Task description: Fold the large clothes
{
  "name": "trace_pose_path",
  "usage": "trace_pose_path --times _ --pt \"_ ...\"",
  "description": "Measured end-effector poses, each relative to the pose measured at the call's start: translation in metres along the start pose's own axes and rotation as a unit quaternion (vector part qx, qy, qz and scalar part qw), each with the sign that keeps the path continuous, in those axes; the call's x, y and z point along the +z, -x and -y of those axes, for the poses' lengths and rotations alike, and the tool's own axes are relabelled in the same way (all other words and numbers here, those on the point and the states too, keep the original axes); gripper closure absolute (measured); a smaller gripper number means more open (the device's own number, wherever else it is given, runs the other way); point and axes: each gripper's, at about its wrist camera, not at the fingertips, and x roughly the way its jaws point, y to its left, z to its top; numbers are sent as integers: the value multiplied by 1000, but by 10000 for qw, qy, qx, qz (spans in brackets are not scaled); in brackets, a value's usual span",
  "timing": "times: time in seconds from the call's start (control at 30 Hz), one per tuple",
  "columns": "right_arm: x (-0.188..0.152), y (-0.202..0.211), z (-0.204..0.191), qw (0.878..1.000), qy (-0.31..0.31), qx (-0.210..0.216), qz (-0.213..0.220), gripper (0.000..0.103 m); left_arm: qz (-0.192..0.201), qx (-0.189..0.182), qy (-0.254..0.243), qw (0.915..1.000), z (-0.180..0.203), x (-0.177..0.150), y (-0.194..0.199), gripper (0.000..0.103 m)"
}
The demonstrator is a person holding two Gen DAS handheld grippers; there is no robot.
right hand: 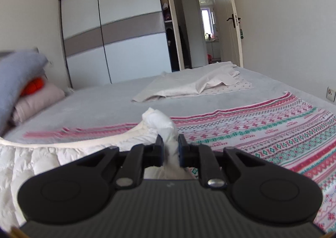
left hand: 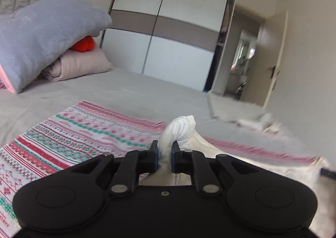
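Observation:
A large quilt with pink, green and white patterned stripes [left hand: 73,132] lies spread on the grey bed [left hand: 126,93]. Its white quilted underside [right hand: 42,158] is turned up along the near edge. My left gripper [left hand: 164,146] is shut on a bunched white corner of the quilt [left hand: 180,128], which sticks up past the fingertips. In the right wrist view the patterned side [right hand: 262,132] stretches off to the right. My right gripper [right hand: 170,141] is shut on another bunched white corner [right hand: 157,120], held just above the bed.
A grey pillow [left hand: 42,34], an orange object [left hand: 84,44] and a folded pink blanket [left hand: 79,65] are piled at the bed's head. A pale crumpled cloth [right hand: 189,86] lies on the far part of the bed. Beyond stand a sliding-door wardrobe [right hand: 117,34] and an open door [right hand: 226,17].

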Motion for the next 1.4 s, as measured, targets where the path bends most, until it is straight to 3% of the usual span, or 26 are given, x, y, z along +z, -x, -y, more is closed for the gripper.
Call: trace_pose_path --times 0.1,0.27,0.43,0.57,0.63,0.7,0.73,0.77,0.83,0.9,1.0,1.13,1.4 --pt "-20 -39 -10 9984 325 -280 -363 91 -342 452 -411 9975 -2 -30 -43 90" --pt "-45 -84 -10 9912 180 -531 -1202 90 -1023 722 -320 9916 -14 -61 -87 89" --pt "-51 -88 10 9900 -466 -333 -1292 90 -1122 552 349 9915 -37 -61 -92 85" --pt "-48 -87 17 9894 -599 -277 -1296 89 -1160 517 353 9913 -32 -60 -89 82" --pt "-44 -85 4 9895 -228 -442 -1360 80 -1194 457 294 9914 -28 -56 -86 71" --pt "-36 -76 -7 9878 148 -581 -1438 57 -1211 559 126 9910 -21 -47 -77 53" --pt "-29 -65 -8 9877 180 -677 -1395 36 -1165 675 14 9909 -17 -42 -69 43" --pt "-24 -51 -5 9898 96 -645 -1264 27 -1084 690 -72 9917 -13 -38 -58 39" --pt "-17 -21 8 9940 -270 -265 -1024 24 -967 541 -118 9938 -9 -29 -35 21" --pt "-13 0 24 9911 -658 -151 -1149 24 -1053 495 -105 9932 -7 -20 -16 14" --pt "-12 32 44 9866 -937 -337 -1294 23 -1224 470 174 9912 -12 -13 13 10" --pt "-21 69 67 9779 -1453 -257 -1481 11 -1685 500 892 9804 -28 -10 49 7" --pt "-42 111 79 9646 -1910 -267 -1799 8 -2277 347 2306 9454 -51 -37 117 6"
